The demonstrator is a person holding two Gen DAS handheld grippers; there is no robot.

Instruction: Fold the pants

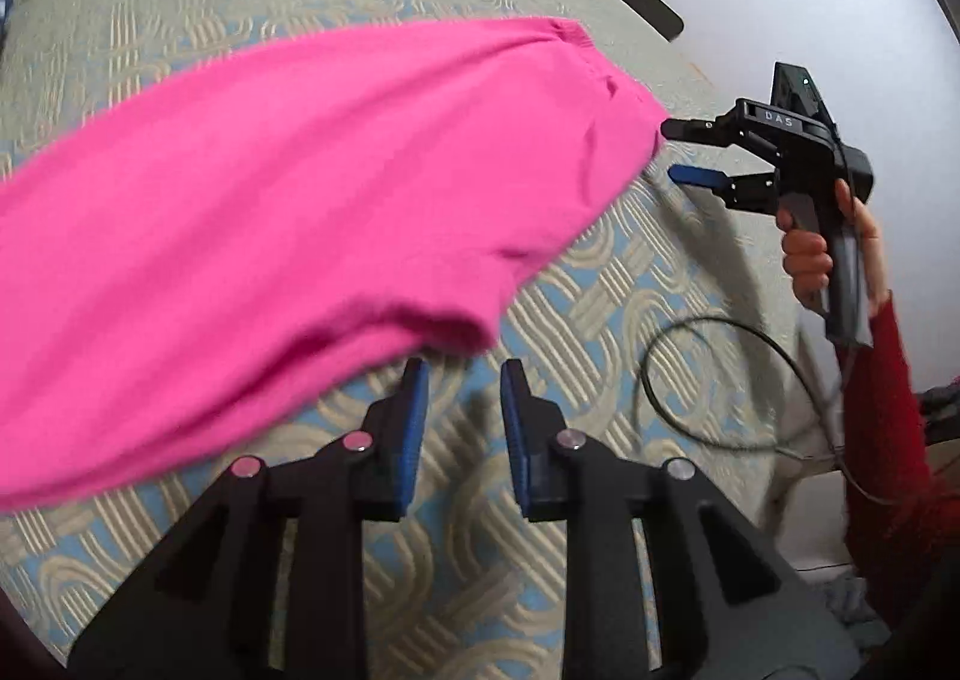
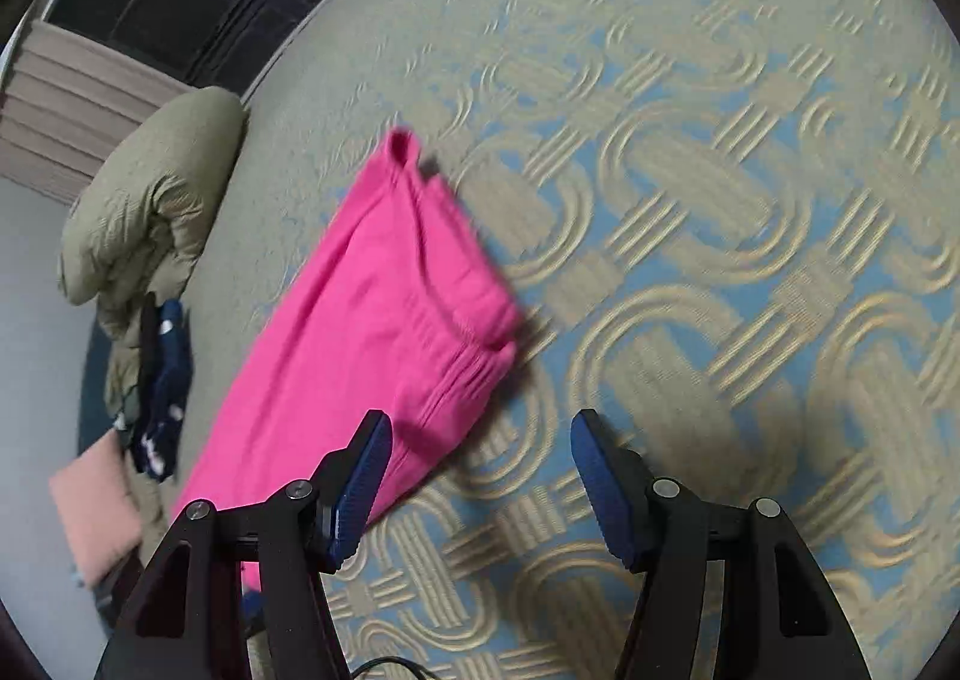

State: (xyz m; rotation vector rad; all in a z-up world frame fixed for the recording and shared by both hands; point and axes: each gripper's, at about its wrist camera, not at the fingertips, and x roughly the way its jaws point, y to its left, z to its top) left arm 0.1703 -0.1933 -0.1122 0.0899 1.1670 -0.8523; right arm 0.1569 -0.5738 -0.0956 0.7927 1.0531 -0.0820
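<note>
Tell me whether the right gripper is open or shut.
Open. The right gripper shows a wide gap between its blue pads, nothing between them; the pink pants lie beside the left finger.

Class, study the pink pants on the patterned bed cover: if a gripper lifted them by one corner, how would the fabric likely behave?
The pink pants would probably hang limp: they already drape in soft folds. They look light, being thin knit cloth. The gathered waistband may offer thicker, surer purchase than the smooth legs, which could slip from the right gripper, now open.
</note>
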